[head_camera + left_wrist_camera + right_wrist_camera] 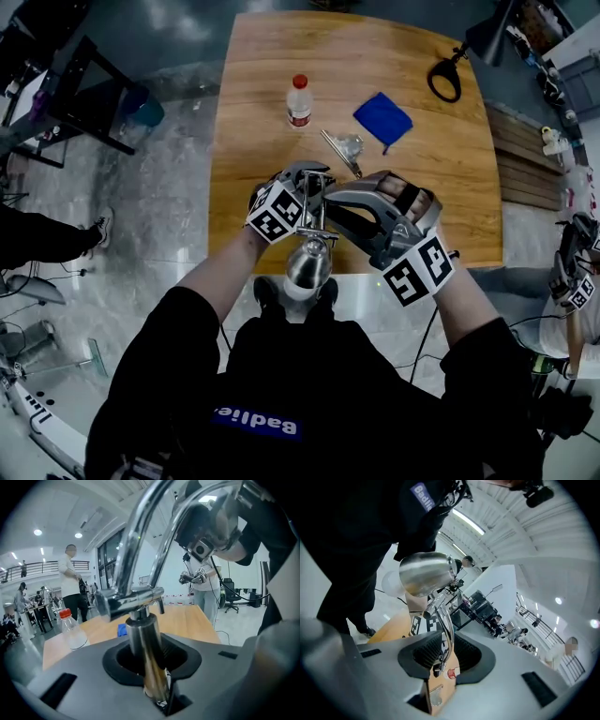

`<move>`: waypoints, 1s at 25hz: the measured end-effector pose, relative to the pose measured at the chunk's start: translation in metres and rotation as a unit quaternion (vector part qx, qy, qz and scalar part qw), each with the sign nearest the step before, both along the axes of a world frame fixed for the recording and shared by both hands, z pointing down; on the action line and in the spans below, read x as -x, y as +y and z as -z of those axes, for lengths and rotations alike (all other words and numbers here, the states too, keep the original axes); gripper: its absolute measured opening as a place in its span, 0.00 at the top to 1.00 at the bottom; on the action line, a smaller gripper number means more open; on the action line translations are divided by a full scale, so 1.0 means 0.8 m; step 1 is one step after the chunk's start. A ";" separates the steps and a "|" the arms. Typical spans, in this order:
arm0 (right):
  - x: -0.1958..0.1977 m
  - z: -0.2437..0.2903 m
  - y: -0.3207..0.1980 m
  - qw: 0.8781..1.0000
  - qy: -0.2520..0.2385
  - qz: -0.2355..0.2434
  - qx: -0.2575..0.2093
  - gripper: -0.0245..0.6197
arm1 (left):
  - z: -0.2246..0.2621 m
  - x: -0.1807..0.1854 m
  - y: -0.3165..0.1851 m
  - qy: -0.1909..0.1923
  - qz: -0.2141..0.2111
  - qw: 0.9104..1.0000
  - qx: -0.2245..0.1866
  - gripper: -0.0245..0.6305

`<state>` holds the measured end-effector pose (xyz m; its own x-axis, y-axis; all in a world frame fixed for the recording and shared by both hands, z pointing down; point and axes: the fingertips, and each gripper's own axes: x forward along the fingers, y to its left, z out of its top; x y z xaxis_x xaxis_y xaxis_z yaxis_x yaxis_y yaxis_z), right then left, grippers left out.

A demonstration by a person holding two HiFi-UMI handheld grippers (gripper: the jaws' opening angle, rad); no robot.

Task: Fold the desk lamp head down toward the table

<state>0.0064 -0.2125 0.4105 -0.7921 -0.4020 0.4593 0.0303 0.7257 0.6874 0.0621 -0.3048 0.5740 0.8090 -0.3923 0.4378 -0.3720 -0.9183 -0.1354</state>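
By the near edge of the wooden table [281,56], low in the middle of the head view, stands the shiny desk lamp [309,264], with the left gripper [151,657] squeezing its thick post and the right gripper [444,657] squeezing its thin bent arm.

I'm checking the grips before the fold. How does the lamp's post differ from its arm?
The post is a thick, straight tube, while the arm is thin and curved. The post is clamped in the left tongs. The arm is held in the right tongs, just below the head. Both are shiny chrome.
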 end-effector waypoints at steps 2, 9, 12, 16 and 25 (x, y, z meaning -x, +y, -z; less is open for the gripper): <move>0.004 -0.004 0.001 1.000 0.014 0.010 -0.015 0.84 | -0.001 0.000 0.000 -0.004 -0.002 1.000 -0.004 0.80; 0.004 -0.007 0.004 0.999 0.014 0.021 -0.023 0.89 | 0.006 -0.004 0.005 0.014 -0.021 1.000 0.012 0.81; 0.006 -0.023 0.018 0.999 0.029 0.039 -0.016 0.89 | 0.005 -0.005 0.005 0.015 -0.028 0.999 0.014 0.81; 0.009 -0.050 0.033 0.997 0.057 0.052 -0.017 0.86 | 0.005 -0.005 0.004 0.018 -0.035 0.999 0.014 0.81; 0.011 -0.069 0.040 0.995 0.073 0.051 -0.046 0.85 | 0.011 -0.008 0.010 0.031 -0.085 0.996 0.012 0.81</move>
<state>-0.0022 -0.1801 0.4658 -0.7589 -0.3692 0.5365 0.2042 0.6474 0.7343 0.0683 -0.2968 0.5650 0.8886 -0.2377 0.3923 -0.2184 -0.9713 -0.0940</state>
